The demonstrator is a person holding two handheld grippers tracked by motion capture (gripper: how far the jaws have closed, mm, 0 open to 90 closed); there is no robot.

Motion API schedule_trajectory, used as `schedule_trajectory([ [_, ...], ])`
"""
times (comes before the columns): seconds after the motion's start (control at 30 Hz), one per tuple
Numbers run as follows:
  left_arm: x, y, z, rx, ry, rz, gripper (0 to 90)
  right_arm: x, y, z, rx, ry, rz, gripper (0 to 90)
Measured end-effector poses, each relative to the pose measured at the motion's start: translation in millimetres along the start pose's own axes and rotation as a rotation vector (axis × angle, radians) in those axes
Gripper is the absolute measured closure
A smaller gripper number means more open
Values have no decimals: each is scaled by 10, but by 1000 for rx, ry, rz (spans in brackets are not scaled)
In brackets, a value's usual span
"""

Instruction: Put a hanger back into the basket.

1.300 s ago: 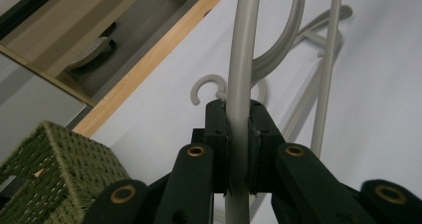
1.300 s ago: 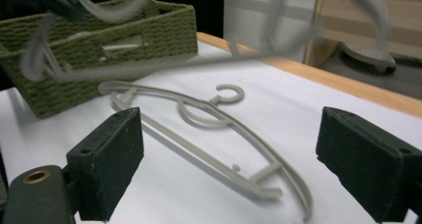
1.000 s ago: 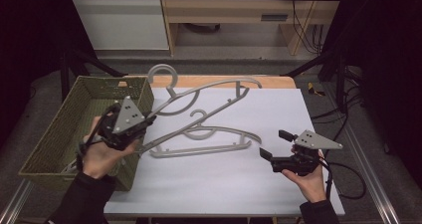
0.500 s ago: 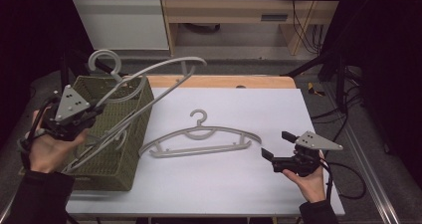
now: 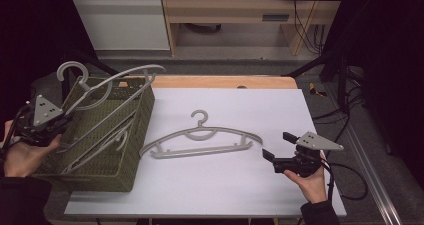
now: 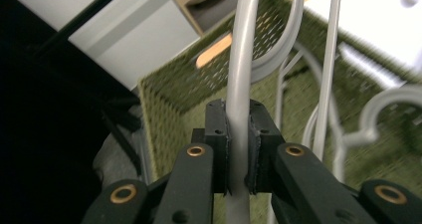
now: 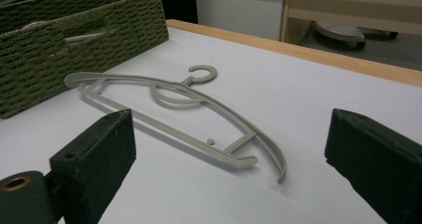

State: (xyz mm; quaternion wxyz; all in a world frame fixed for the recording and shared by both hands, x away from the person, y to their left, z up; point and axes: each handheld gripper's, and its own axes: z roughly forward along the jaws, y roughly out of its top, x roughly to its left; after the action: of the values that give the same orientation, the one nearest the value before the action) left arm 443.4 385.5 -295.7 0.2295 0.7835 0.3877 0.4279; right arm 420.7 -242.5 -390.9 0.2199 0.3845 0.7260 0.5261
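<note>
My left gripper (image 5: 61, 130) is shut on the bar of a grey plastic hanger (image 5: 117, 82), which slants up over the green woven basket (image 5: 142, 115) with its hook (image 5: 70, 70) above the far left rim. In the left gripper view both pads clamp that hanger's bar (image 6: 242, 59) at my gripper (image 6: 238, 117), with the basket (image 6: 169, 109) below. A second grey hanger (image 5: 200, 140) lies flat on the white table. My right gripper (image 5: 278, 146) rests open to its right, apart from it. The right gripper view has that hanger (image 7: 174, 97) beyond my open gripper (image 7: 234, 152).
Another hanger (image 5: 102, 145) lies inside the basket. The white tabletop (image 5: 225, 185) ends in a wooden strip (image 5: 225, 81) at the back. A cable (image 5: 350, 180) trails off the right gripper. Cabinets stand behind the table.
My left gripper has carried its hanger left, from above the table's left part to over the basket, and lowered it a little. The right gripper and the table's hanger stayed put.
</note>
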Motion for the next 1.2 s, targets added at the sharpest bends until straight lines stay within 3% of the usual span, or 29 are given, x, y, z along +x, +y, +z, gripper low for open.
schedule_trajectory([
  [0.2,92,-182,84,54,56,-1,821,-1,-1,4,2,4,-2,62],
  [0.33,113,-280,144,86,67,-1,821,0,-1,7,0,4,0,62],
  [0.43,97,-345,210,118,86,11,821,-1,-2,8,3,10,-3,62],
  [0.6,63,-396,280,132,103,26,821,10,1,12,0,13,1,62],
  [0.73,-19,-403,354,156,128,60,820,7,-1,11,2,15,-4,62],
  [0.93,-179,-476,524,200,110,103,819,16,-4,24,3,16,-4,62],
  [1.1,-210,-552,569,195,83,76,818,20,-7,33,5,23,-8,62],
  [1.2,-217,-575,549,187,41,49,811,27,-7,38,5,26,-5,62],
])
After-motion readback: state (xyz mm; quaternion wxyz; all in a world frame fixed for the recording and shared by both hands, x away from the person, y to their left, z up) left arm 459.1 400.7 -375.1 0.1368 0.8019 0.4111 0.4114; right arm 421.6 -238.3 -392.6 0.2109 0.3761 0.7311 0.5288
